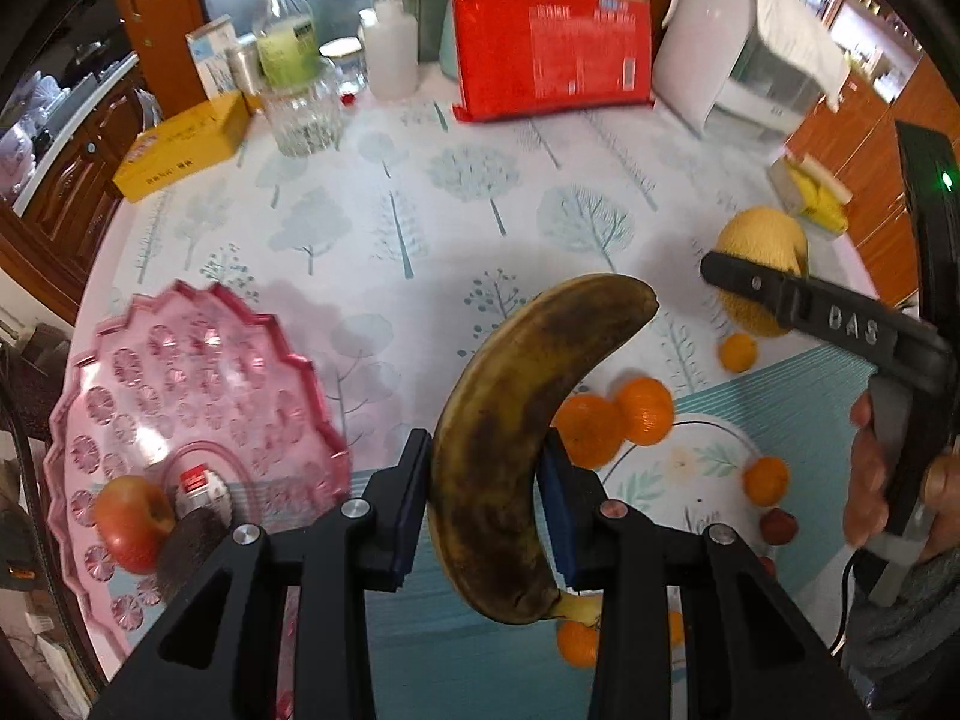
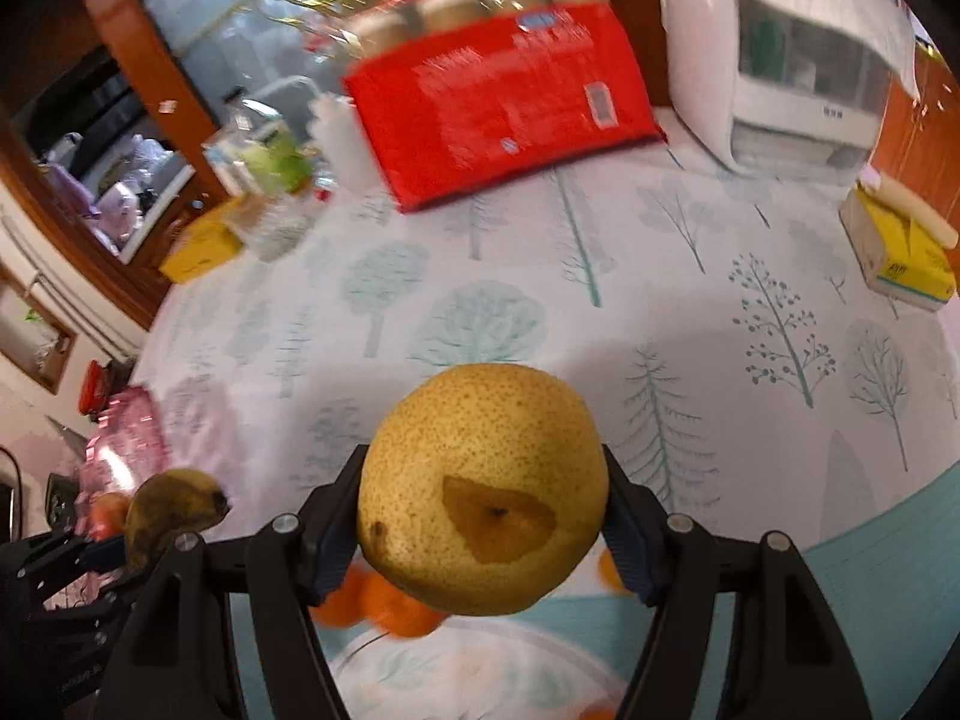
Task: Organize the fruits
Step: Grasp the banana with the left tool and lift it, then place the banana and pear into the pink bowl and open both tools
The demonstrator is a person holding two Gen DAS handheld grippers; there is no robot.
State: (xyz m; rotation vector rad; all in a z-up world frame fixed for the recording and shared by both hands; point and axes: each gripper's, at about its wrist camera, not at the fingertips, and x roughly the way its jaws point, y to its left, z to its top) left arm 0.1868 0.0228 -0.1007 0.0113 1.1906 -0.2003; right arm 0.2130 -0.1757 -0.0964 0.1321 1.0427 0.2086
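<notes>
Jaws of the left gripper point(image 1: 483, 516) are clamped narrowly on a brown-spotted banana point(image 1: 516, 444), held clear above the bench point(image 1: 420, 228). Jaws of the right gripper point(image 2: 483, 531) are set about half-wide and pressed on both sides of a yellow pear point(image 2: 480, 486), also lifted off the cloth. A pink plate point(image 1: 198, 396) is seen at the bench's left edge, an apple point(image 1: 129, 522) lying on it. Several oranges point(image 1: 645, 411) are scattered near the front edge. A red package point(image 1: 552, 54) is noted at the far edge.
</notes>
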